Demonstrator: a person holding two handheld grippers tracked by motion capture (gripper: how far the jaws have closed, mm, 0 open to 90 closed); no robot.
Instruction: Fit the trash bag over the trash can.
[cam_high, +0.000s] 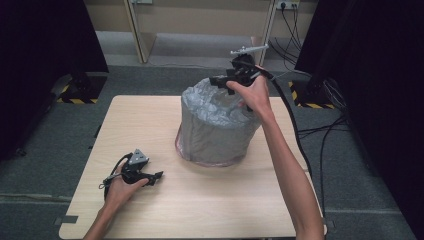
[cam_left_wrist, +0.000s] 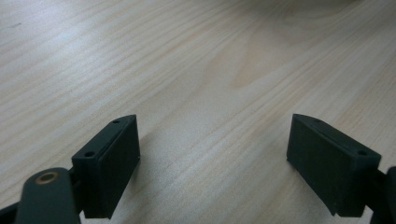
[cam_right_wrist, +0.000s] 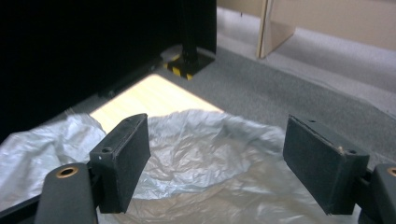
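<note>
Right tool (cam_high: 225, 82) is hovering with jaws apart over the bag (cam_high: 216, 112) lining the bin mid-surface (rim just below); left tool (cam_high: 156, 177), also apart, is resting well away.

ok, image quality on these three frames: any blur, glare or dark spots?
High view: dark curtains at both sides lose detail; the table is evenly lit. Left gripper view: wood grain sharp in the middle, soft toward the top edge; the left tool casts a soft shadow. Right gripper view: black upper left, the grey bag liner a bit soft, no harsh glare.
</note>
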